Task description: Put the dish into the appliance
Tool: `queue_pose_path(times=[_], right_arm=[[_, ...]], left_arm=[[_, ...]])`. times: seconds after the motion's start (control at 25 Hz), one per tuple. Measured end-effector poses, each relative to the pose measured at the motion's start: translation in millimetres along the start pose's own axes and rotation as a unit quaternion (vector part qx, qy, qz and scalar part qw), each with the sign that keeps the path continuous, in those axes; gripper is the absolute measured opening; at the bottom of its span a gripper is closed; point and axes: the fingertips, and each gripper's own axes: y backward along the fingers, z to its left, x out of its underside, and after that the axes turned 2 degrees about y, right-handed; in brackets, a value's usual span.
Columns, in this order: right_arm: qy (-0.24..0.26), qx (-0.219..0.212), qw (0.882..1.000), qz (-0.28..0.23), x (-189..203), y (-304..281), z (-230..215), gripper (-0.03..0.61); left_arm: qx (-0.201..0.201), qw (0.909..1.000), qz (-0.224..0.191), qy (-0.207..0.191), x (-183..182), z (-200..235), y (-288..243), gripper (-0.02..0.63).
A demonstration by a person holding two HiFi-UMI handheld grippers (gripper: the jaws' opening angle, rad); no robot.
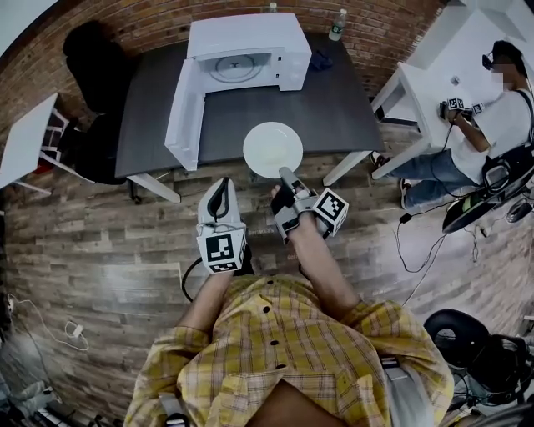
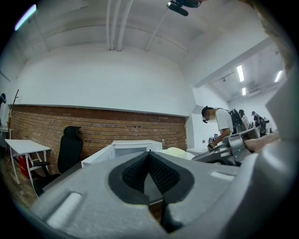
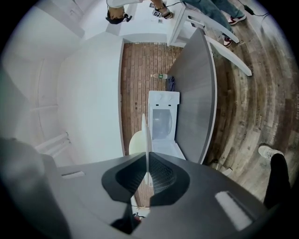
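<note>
Right gripper [image 1: 286,175] [image 3: 147,172]: mine, jaws pinched on the near rim of the round white plate [image 1: 273,148]. In its own view the rim stands edge-on [image 3: 147,140] between the ribbed black pads [image 3: 161,175].

Left gripper [image 1: 221,188] [image 2: 149,170]: mine, jaws pressed together with nothing between them, held close to my body, beside the right one and apart from the plate.

Room to move:
- Dark grey table [image 1: 334,108]: the plate hangs over its near edge, roughly level.
- White microwave oven [image 1: 246,50]: at the far side of the table, cavity open and facing me, round turntable [image 1: 238,67] showing inside.
- Microwave door [image 1: 185,113]: swung out to the left, reaching almost to the near edge; the plate sits to the right of its free end.
- Bare tabletop lies between the plate and the cavity.
- Clear plastic bottle [image 1: 337,25]: on the far right corner, well apart from the plate.

Plate, condition: plain, smooth, shallow, nothing on it.
</note>
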Motion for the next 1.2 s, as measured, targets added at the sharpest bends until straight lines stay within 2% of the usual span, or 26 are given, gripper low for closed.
queue_pose_path(times=[0.24, 0.52, 0.92, 1.2], right_arm=[[-0.005, 0.001, 1.000, -0.004, -18.0, -72.4, 6.8, 0.020], [-0.008, 0.016, 1.000, -0.012, -34.0, -139.1, 12.4, 0.020], [-0.013, 0.026, 0.999, -0.034, -46.9, -211.5, 10.9, 0.021], [-0.012, 0.029, 0.999, -0.042, -53.4, -240.5, 2.7, 0.021]], left_arm=[[0.010, 0.9999, 0.002, 0.005, -8.9, 39.1, -65.6, -0.005], [0.032, 0.9994, 0.007, -0.009, -23.6, 71.1, -129.2, -0.005], [0.073, 0.9972, 0.012, -0.010, -30.4, 105.1, -188.4, -0.005], [0.093, 0.9955, 0.012, -0.014, -25.5, 115.4, -214.5, -0.004]])
